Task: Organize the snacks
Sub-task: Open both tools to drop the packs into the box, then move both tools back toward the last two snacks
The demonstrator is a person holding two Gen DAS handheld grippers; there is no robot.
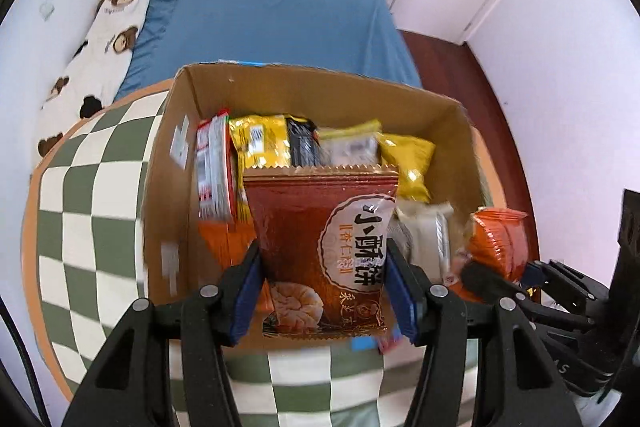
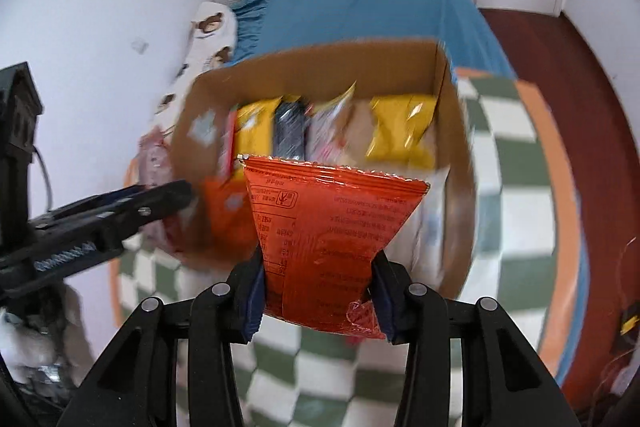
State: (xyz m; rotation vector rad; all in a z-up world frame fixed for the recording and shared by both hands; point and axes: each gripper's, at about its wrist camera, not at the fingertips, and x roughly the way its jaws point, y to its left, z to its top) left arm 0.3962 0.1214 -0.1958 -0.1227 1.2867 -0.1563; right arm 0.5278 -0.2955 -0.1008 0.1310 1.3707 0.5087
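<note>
The left gripper [image 1: 324, 291] is clenched on a brown-red snack packet [image 1: 324, 247], its blue pads pressing the packet's two sides near the lower half, so the packet stands upright between them with its serrated top edge uppermost. The packet hangs above the near part of an open cardboard box [image 1: 304, 83], which serves here as the landmark.

The right gripper [image 2: 320, 291] grasps an orange snack packet [image 2: 328, 227] in the same way, pads on both sides and the printed back facing the camera. This packet, too, is held over the near edge of the box. In the left wrist view the right gripper and its orange load appear just beside the box's right wall.

Inside the box, packets stand in a row against the far wall: a red-and-white one [image 1: 214, 171] at the left, then a yellow one [image 1: 262, 139], a black one [image 1: 304, 143], a pale one with a yellow top [image 1: 352, 143] and another yellow one [image 1: 412, 159] at the right. A white packet [image 1: 428, 231] lies nearer, by the right wall.

The box rests on a surface with a green-and-cream checked cloth [image 1: 92, 195]. Beyond the box lies a bed with a blue sheet [image 1: 280, 19], and a bear-print pillow [image 1: 104, 43] sits left of it.
</note>
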